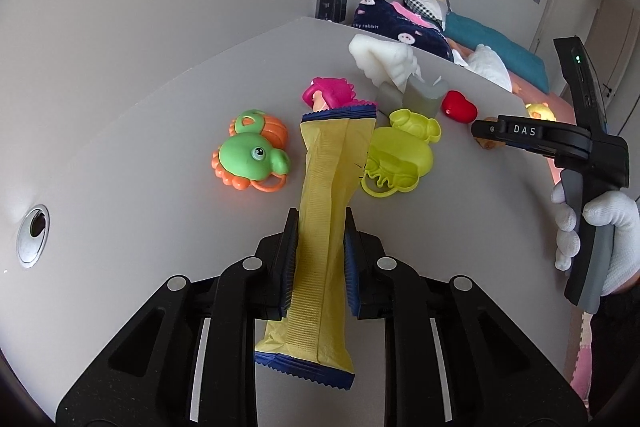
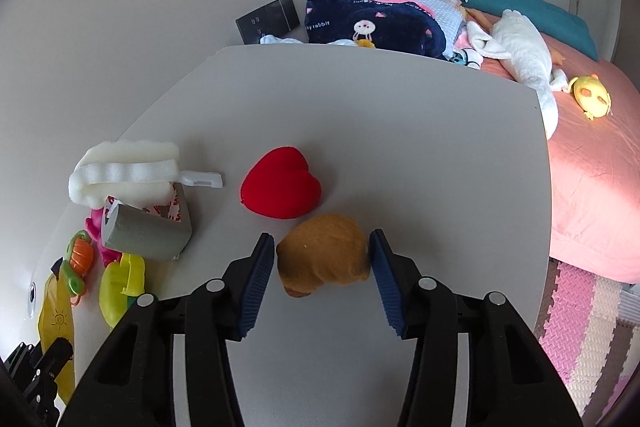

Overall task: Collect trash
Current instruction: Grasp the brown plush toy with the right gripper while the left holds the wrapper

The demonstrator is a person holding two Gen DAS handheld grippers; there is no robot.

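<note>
My left gripper [image 1: 320, 217] is shut on a long yellow wrapper with blue crimped ends [image 1: 324, 187], pinching it across the middle; its far end reaches toward the toys. In the right wrist view the same wrapper [image 2: 56, 311] shows at the lower left. My right gripper [image 2: 322, 239] stands open around a brown bun-shaped piece [image 2: 324, 255] lying on the grey table [image 2: 360, 107]. Both blue pads sit very close to its sides, with thin gaps. From the left wrist view, a white-gloved hand [image 1: 600, 227] holds that gripper at the table's right edge.
Near the wrapper lie a green and orange toy [image 1: 252, 157], a yellow-green toy [image 1: 400, 155] and a pink toy [image 1: 332, 91]. A red heart [image 2: 280, 183], white foam [image 2: 124, 167] and a grey block [image 2: 148, 235] sit beyond. A bed [image 2: 592, 167] borders the right.
</note>
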